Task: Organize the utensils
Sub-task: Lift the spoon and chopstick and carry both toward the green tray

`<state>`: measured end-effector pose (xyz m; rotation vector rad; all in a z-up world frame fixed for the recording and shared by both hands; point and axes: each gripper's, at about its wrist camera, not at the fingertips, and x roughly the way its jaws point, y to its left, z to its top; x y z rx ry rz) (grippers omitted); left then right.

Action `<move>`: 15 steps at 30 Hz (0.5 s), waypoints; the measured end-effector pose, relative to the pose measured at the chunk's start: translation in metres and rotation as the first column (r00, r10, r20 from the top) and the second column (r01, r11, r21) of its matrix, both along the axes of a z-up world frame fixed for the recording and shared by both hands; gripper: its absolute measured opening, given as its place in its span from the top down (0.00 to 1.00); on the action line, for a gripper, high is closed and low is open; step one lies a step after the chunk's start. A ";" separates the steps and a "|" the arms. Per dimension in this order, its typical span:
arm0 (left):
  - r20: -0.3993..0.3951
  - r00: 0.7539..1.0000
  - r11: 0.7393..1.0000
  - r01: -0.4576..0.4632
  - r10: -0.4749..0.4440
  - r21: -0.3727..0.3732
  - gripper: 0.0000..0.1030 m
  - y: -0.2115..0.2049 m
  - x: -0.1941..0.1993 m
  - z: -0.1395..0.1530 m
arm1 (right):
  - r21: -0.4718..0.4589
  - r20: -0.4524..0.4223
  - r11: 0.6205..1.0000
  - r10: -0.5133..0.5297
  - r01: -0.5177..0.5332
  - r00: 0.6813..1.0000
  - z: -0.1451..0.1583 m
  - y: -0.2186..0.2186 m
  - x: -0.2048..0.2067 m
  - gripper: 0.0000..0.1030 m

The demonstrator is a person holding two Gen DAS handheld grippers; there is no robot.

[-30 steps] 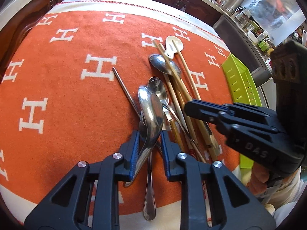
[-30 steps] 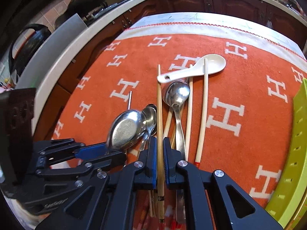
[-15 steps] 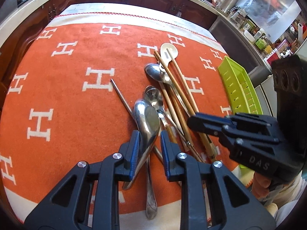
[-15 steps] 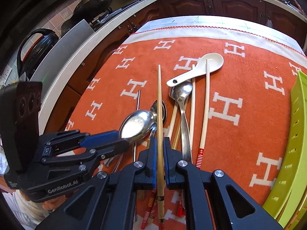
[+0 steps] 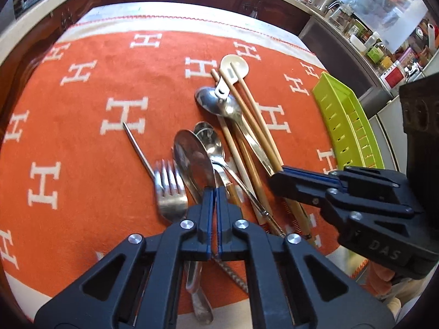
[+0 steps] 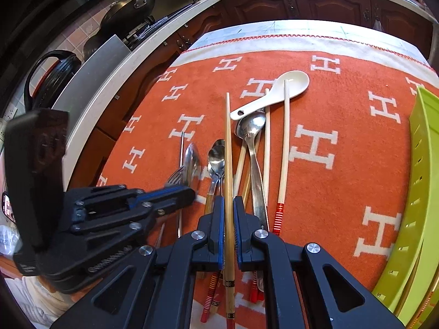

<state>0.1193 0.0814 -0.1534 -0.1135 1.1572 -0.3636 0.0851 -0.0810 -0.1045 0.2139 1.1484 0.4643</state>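
Three metal spoons (image 5: 192, 159) lie in the pile: one big, one smaller just right of it, one farther off. One white spoon (image 5: 234, 67) sits at the far end. There is one fork (image 5: 170, 197) on the near left and one thin metal rod (image 5: 137, 148) beside it. Wooden chopsticks (image 6: 285, 150) number at least four; they overlap, so the exact count cannot be told. One green tray (image 5: 343, 115) stands on the right, and one orange cloth (image 5: 82, 164) lies under it all.

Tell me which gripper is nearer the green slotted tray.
Right. The right gripper, shut on a bamboo chopstick, sits beside the green slotted tray; the left gripper is across the utensil pile.
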 end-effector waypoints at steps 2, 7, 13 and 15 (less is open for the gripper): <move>0.010 1.000 1.000 -0.018 0.017 0.012 1.00 -0.001 0.000 0.001 | 0.015 0.001 1.000 0.003 -0.003 1.000 0.000 -0.001 -0.001 0.94; 0.017 0.998 0.999 -0.053 0.052 0.011 1.00 0.001 -0.004 0.009 | 0.044 -0.009 0.999 0.010 -0.010 1.000 -0.001 -0.003 -0.002 0.94; 0.038 0.998 0.998 -0.057 0.057 0.002 1.00 0.000 -0.015 0.025 | 0.060 0.011 0.998 0.006 -0.007 1.000 0.008 -0.006 -0.008 0.94; 0.048 0.998 0.999 -0.050 0.051 -0.005 1.00 -0.001 -0.019 0.032 | 0.070 0.017 0.998 -0.002 0.001 1.000 0.011 -0.009 -0.011 0.94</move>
